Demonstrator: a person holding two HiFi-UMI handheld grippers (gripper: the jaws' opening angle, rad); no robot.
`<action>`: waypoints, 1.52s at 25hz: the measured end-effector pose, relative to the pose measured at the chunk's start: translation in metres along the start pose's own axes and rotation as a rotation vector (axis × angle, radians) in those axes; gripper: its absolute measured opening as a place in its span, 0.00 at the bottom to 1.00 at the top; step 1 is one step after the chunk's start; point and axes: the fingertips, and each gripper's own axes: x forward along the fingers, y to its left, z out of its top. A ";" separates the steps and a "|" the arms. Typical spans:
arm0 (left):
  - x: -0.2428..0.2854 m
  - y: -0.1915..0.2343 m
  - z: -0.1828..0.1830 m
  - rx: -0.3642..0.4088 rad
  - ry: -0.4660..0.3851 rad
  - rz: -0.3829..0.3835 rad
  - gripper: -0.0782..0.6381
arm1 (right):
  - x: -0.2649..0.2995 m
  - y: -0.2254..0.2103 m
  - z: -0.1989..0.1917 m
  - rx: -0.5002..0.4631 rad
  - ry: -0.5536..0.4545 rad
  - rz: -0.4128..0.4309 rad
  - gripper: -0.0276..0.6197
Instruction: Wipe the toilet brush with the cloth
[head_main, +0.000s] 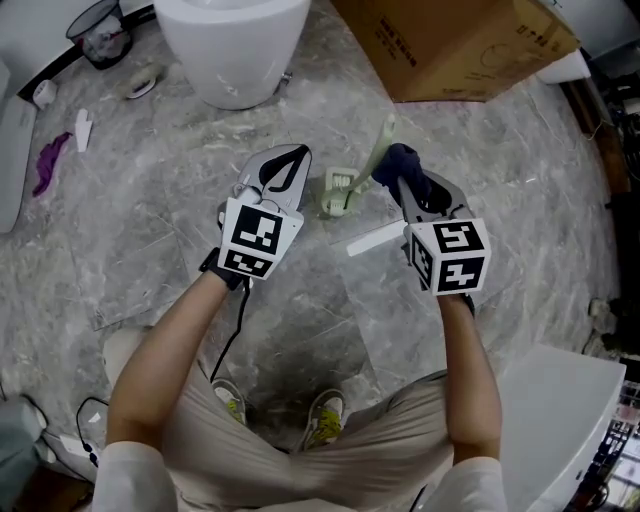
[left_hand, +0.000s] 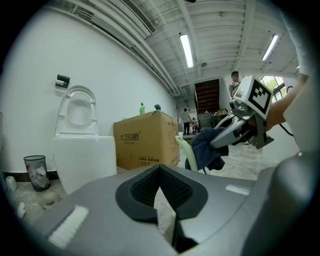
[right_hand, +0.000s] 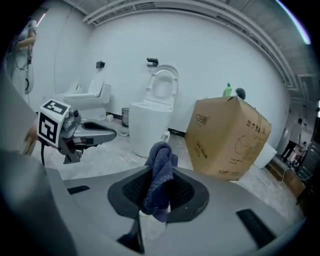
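Observation:
A pale green toilet brush (head_main: 343, 190) stands in its holder on the marble floor, and its handle (head_main: 381, 143) leans up to the right. My right gripper (head_main: 405, 185) is shut on a dark blue cloth (head_main: 398, 158), which hangs against the top of that handle. The right gripper view shows the cloth (right_hand: 161, 160) bunched between the jaws. My left gripper (head_main: 297, 152) hovers just left of the brush, shut with nothing in it. From the left gripper view, the handle (left_hand: 184, 147) and the cloth (left_hand: 206, 149) sit side by side beyond the closed left gripper (left_hand: 159, 172).
A white toilet (head_main: 235, 50) stands ahead, with a cardboard box (head_main: 455, 40) to its right. At far left are a waste bin (head_main: 100, 35) and a purple scrap (head_main: 48, 160). A white strip (head_main: 375, 240) lies by the brush. A white unit (head_main: 560, 420) stands lower right.

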 end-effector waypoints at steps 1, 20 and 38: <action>-0.001 0.001 0.001 -0.003 -0.004 -0.001 0.11 | 0.004 0.006 -0.004 -0.014 0.017 0.011 0.15; -0.014 0.013 -0.005 -0.006 0.012 0.019 0.11 | 0.076 0.043 -0.082 -0.051 0.265 0.108 0.16; -0.024 0.025 -0.008 0.006 0.042 0.049 0.11 | 0.114 0.076 -0.164 0.135 0.406 0.258 0.16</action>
